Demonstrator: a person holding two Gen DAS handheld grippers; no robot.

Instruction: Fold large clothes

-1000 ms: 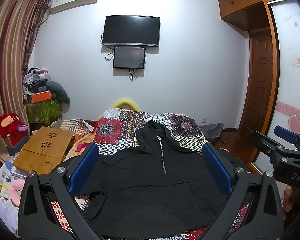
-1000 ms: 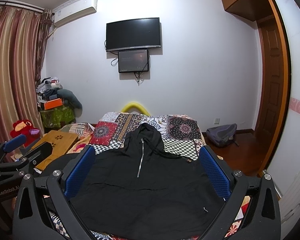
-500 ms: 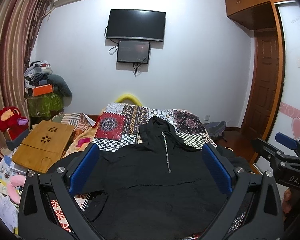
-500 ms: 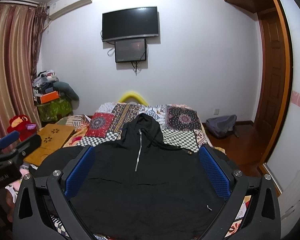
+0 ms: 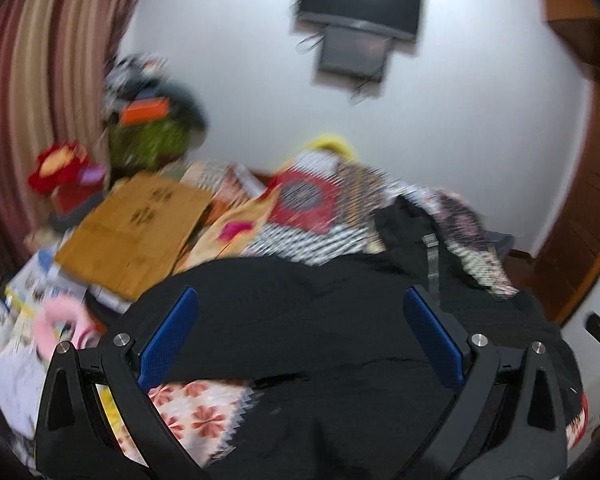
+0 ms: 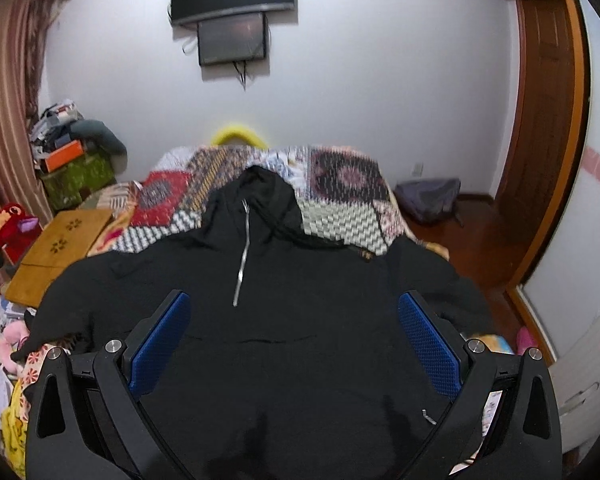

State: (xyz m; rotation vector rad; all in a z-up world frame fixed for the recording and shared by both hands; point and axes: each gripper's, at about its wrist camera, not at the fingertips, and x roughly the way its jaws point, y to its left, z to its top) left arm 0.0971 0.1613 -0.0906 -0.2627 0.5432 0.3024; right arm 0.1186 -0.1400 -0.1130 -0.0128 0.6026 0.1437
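Left tongs [image 5: 300,340]: blue ribbed pads spread wide, nothing between them, poised over the near left part of the garment. Left view is motion-blurred, so fine detail there is unreliable. Right tongs [image 6: 294,344]: likewise released, pads wide apart, empty, over the lower front panel.

Black hoodie [image 6: 268,320] lies face up on the bed [image 6: 340,208], hem nearest, hood farthest, sleeves spread to either side. Fabric is matte, soft and thick-looking, with shallow wrinkles across the body; a silver half-zip [image 6: 242,256] runs down from the neck, and a drawstring trails beside it.

Judgement: no fold is made yet; the step in hand appears to be the reach for a first grip. To do it well, each pair of tongs should pinch a single sleeve or side edge, catching both layers, then carry it across the zip line without dragging the body.

Beneath and beyond the hood, a patchwork quilt [image 6: 332,176] of bold printed squares. Left of the bed, a flat wooden board [image 6: 60,248] with cut-out flower shapes.
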